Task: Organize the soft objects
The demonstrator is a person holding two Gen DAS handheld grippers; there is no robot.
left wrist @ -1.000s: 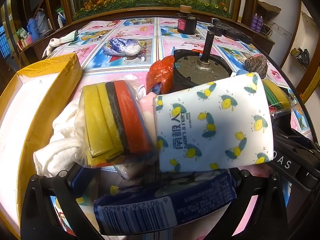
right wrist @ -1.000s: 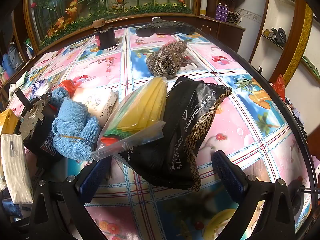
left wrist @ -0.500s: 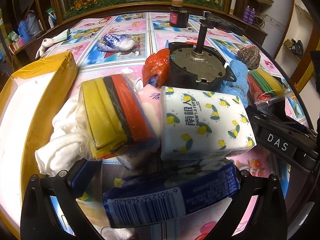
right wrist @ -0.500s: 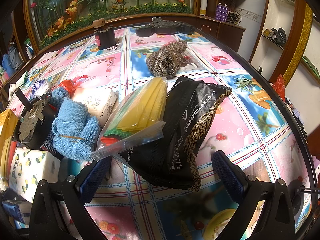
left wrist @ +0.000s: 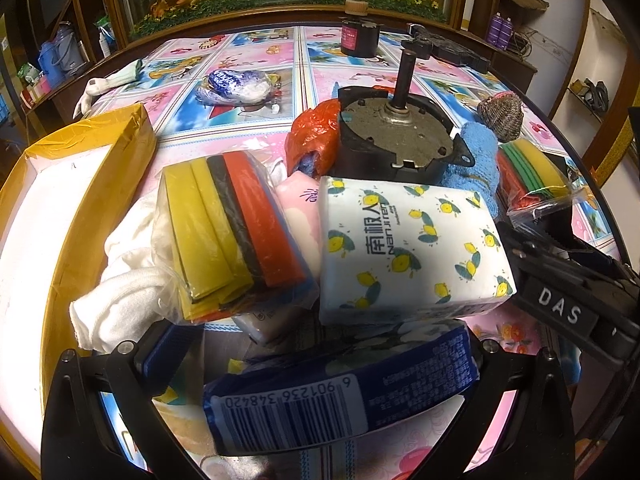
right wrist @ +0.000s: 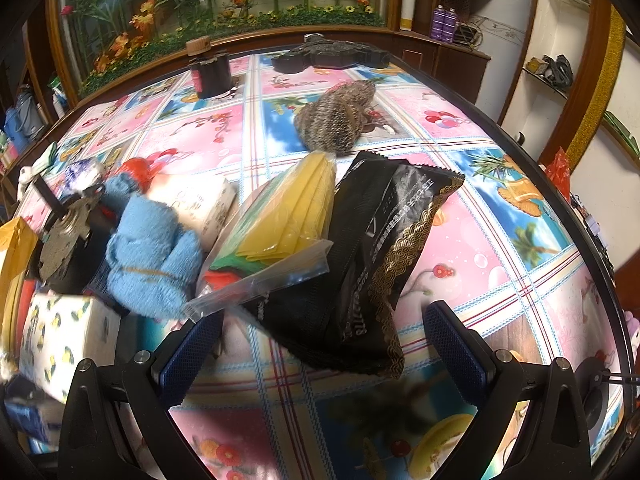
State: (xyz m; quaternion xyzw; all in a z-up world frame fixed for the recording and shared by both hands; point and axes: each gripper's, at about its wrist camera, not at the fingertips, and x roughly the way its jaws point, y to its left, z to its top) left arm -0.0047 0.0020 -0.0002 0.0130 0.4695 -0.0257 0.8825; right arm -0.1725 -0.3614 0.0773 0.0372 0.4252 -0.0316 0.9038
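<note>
My left hand-held gripper (left wrist: pixel 316 364) was clamped on a blue-wrapped tissue pack (left wrist: pixel 340 388), barcode toward the lens, held low over the heap on the counter (right wrist: pixel 500 216). My right hand-held gripper (right wrist: pixel 320 344) sat with its fingers apart and nothing between them, just short of a black foil pouch (right wrist: pixel 372 264).

As far as I could judge, the sorting had barely begun. The yellow-taped box (left wrist: pixel 100 200) at my left showed only a bare white bottom, though I could not see all of it. Nearly everything soft lay outside it: the lemon-print tissue pack (left wrist: pixel 408 248), the bagged yellow, black and red sponges (left wrist: pixel 228 228), a white cloth (left wrist: pixel 128 280) against the box wall, a pink pack (left wrist: pixel 300 208), the blue towel (right wrist: pixel 148 256), a second bag of yellow sponges (right wrist: pixel 288 216) and a knitted brown pouch (right wrist: pixel 336 120) farther out.

A hard grey motor with an upright shaft (left wrist: pixel 396 136) stood amid the pile, touching the towel, and probably did not belong with the soft things. The pack in my left grip seemed the first candidate for the box; the rest remained to be done.
</note>
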